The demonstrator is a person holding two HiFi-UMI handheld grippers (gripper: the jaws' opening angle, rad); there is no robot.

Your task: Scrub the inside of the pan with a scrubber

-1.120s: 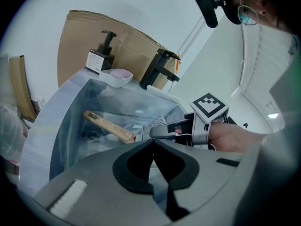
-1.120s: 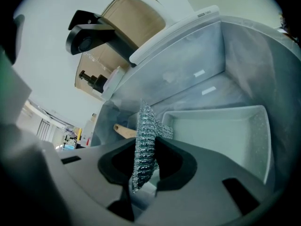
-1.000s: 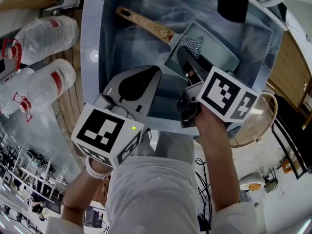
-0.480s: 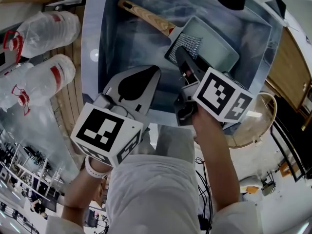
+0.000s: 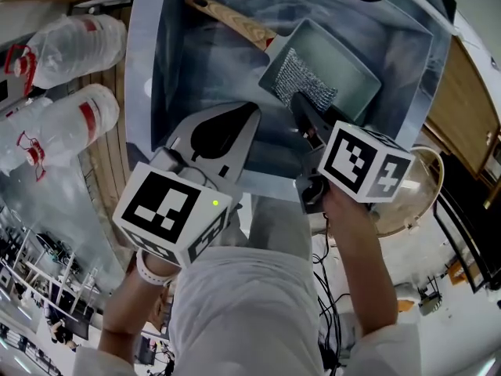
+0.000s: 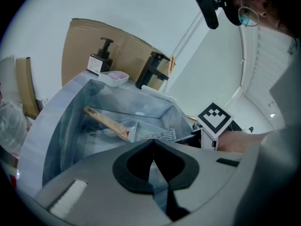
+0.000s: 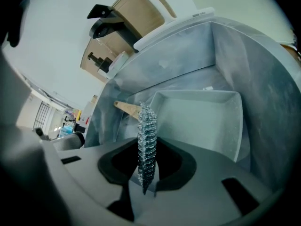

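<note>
A rectangular grey pan (image 5: 344, 69) with a wooden handle (image 5: 228, 23) lies in the steel sink (image 5: 196, 61). My right gripper (image 5: 301, 100) is shut on a steel-mesh scrubber (image 5: 304, 77), which presses on the near left part of the pan's floor. In the right gripper view the scrubber (image 7: 146, 135) stands edge-on between the jaws of the right gripper (image 7: 146, 149), with the pan (image 7: 202, 121) just beyond. My left gripper (image 5: 235, 124) hovers over the sink's near side, shut and holding nothing. Its tips (image 6: 153, 142) meet, and the pan (image 6: 141, 126) lies past them.
A black faucet (image 6: 151, 69), a pump bottle (image 6: 99, 60) and a small pink dish (image 6: 115, 76) stand behind the sink. Two clear plastic bottles (image 5: 66, 124) lie on the counter at left. A round pale bowl (image 5: 415, 194) sits right of the sink.
The right gripper rubbed the scrubber left across the pan floor, then back right and nearer to me. The left gripper has hardly moved.
</note>
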